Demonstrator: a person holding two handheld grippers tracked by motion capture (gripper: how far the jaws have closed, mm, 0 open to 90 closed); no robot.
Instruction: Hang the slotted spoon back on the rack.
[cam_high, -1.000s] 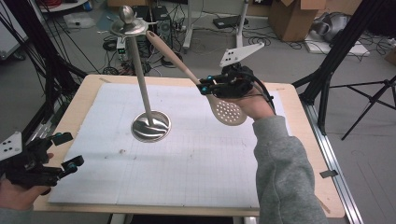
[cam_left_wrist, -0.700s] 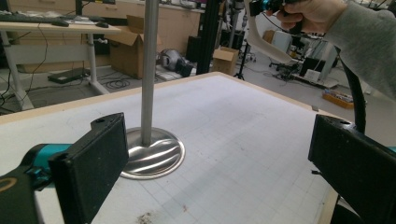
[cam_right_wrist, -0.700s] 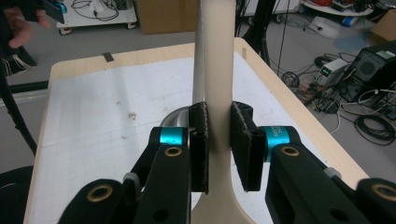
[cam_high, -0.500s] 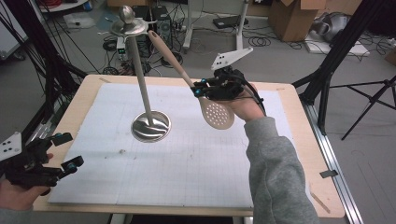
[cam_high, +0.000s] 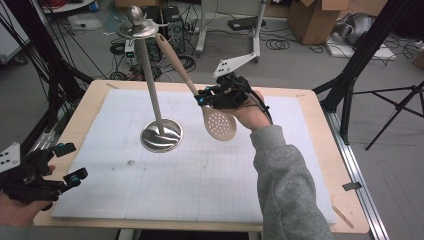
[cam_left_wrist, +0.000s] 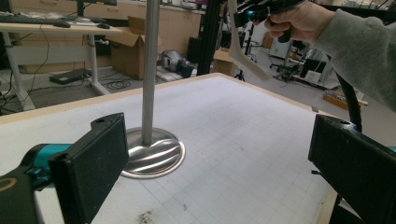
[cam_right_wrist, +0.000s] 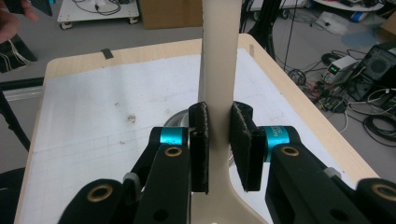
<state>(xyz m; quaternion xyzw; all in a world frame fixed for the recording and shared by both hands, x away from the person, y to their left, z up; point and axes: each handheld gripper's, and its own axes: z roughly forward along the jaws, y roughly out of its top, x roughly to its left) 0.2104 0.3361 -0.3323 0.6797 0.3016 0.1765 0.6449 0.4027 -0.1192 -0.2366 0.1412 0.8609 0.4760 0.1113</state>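
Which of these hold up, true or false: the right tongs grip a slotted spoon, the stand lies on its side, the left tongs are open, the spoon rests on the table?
1. The right tongs grip the slotted spoon by its handle: true.
2. The steel stand lies on its side: false, it stands upright.
3. The left tongs are open and hold nothing: true.
4. The spoon rests on the table: false, it is held above it.

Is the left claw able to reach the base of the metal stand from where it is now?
Probably yes. The left claw is open and holds nothing, and the mat between it and the stand base is bare. The right claw holds the spoon above the mat, off to the side.
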